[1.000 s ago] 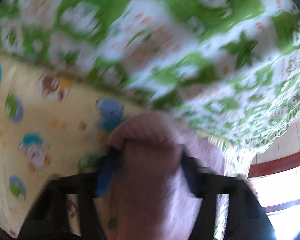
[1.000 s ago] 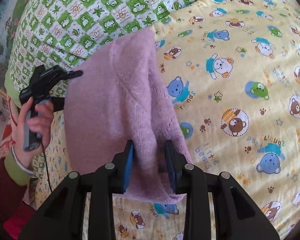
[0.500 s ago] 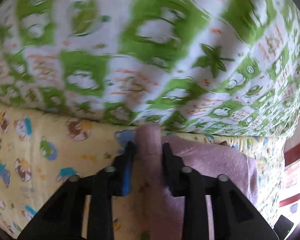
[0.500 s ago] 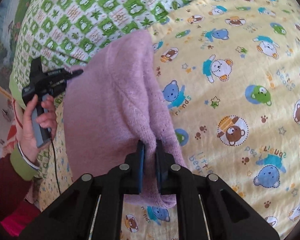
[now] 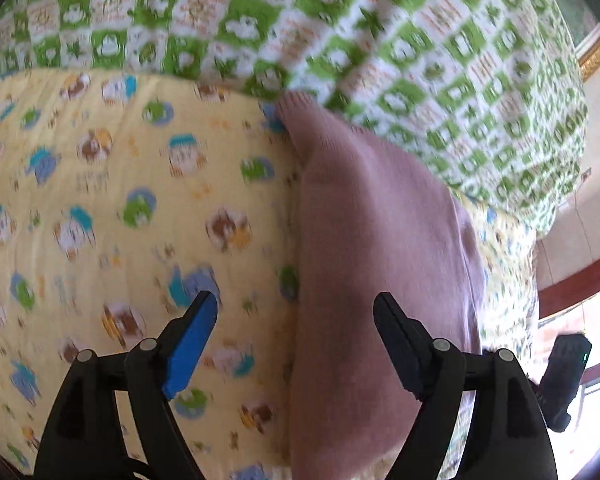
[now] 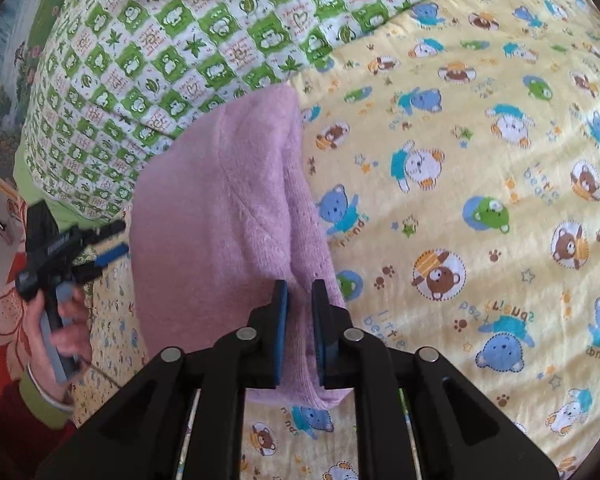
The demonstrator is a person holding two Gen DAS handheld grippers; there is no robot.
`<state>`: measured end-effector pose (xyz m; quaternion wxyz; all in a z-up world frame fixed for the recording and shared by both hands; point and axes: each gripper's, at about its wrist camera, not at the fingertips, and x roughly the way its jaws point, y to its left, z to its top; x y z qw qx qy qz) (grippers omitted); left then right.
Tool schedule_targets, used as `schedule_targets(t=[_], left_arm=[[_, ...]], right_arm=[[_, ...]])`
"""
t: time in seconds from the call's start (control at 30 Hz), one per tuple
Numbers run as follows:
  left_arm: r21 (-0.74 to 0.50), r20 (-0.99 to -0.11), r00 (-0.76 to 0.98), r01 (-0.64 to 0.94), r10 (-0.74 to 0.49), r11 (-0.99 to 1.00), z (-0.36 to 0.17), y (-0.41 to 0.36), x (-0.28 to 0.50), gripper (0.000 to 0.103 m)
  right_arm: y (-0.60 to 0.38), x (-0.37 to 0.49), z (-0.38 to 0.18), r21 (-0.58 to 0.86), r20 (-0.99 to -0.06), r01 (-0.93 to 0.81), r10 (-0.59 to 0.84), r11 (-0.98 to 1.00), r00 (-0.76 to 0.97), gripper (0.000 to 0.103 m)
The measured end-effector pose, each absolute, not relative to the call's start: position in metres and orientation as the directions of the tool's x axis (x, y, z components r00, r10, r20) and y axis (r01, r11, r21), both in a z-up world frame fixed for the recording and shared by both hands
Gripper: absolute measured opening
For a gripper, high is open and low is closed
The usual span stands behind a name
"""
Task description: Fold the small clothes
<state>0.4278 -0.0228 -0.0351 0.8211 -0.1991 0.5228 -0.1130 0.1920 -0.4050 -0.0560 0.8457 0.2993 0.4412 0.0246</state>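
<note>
A small pink knitted garment (image 6: 220,208) lies folded in a long strip on the yellow bear-print sheet (image 6: 460,200). It also shows in the left wrist view (image 5: 364,240). My right gripper (image 6: 299,292) is shut on the near edge of the garment. My left gripper (image 5: 296,304) is open and empty, raised over the garment's left edge and the sheet. The left gripper also shows at the left of the right wrist view (image 6: 104,240), held by a hand, beside the garment's far end.
A green-and-white checked quilt (image 6: 180,40) is bunched along the far side of the bed, touching the garment's top end. It also fills the top of the left wrist view (image 5: 340,32). The bed edge and floor (image 5: 580,240) lie at the right.
My left gripper has let go of the garment, opened wide and drawn back. The garment has come down flat on the sheet. My right gripper has closed on its near edge.
</note>
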Motion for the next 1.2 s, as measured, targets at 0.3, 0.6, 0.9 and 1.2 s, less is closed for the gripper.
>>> schedule_targets(t=[0.3,0.6,0.9,1.2], left_arm=[[-0.535,-0.799,0.360,-0.061,-0.481,0.843,-0.071,-0.056,0.408,0.083],[-0.551,-0.801,0.327,-0.075,-0.501,0.831,-0.099,-0.091,0.441,0.090],[-0.558,-0.787,0.343,-0.042,-0.512,0.829,-0.101,-0.095,0.443,0.061],[-0.603,-0.741,0.372,-0.001,-0.559,0.798,-0.073,-0.091,0.432,0.037]], right_arm=[[-0.406,0.246,-0.056,0.545,-0.709,0.172,0.341,0.821,0.618,0.077],[-0.414,0.277,-0.086,0.614,-0.688,0.114,0.458,0.781,0.563,0.075],[-0.411,0.280,-0.101,0.711,-0.638,0.100,0.580,0.696,0.506,0.045],[-0.408,0.263,-0.078,0.778,-0.554,0.094,0.608,0.621,0.568,0.030]])
